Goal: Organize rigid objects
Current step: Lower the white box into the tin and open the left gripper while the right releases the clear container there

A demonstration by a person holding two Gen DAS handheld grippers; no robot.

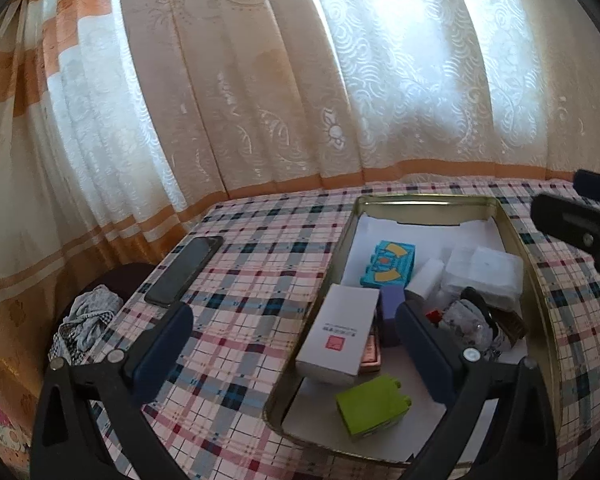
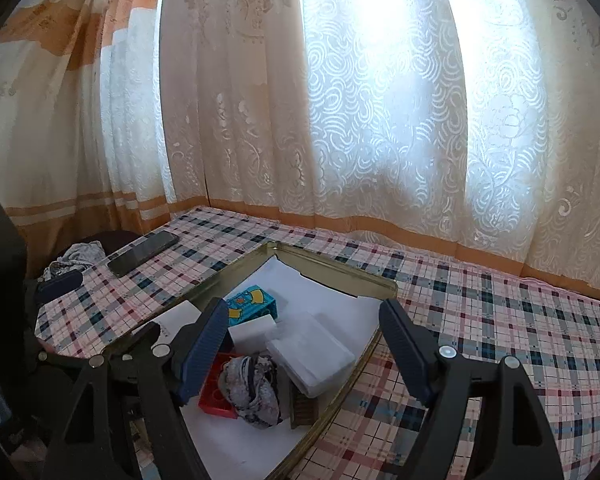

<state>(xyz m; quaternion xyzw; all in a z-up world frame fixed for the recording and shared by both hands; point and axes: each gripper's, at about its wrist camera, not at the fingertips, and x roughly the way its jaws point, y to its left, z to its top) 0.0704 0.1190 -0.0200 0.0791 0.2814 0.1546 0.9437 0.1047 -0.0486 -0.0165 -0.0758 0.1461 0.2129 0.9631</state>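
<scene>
left hand-held gripper (image 1: 296, 344) and right hand-held gripper (image 2: 302, 344) both spread wide, nothing between the jaws, above the metal tin (image 1: 540, 280) on the plaid worktop (image 1: 240, 280).
from left to right: a dark phone (image 1: 184, 270) lies on the cloth, well apart from the tin; inside the tin are a white box (image 1: 340, 332), a green block (image 1: 374, 404), a teal box (image 1: 388, 270), a red block (image 2: 216, 392) and a clear case (image 2: 312, 356).

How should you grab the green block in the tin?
Probably best across its two long flat sides, coming down from above. The green block lies on its side near the tin's near end, with bare white liner around most of it, so open fingers can drop either side. Its studded end is bumpy and gives a poorer hold. The white box sits close behind, so stay clear of that.
</scene>
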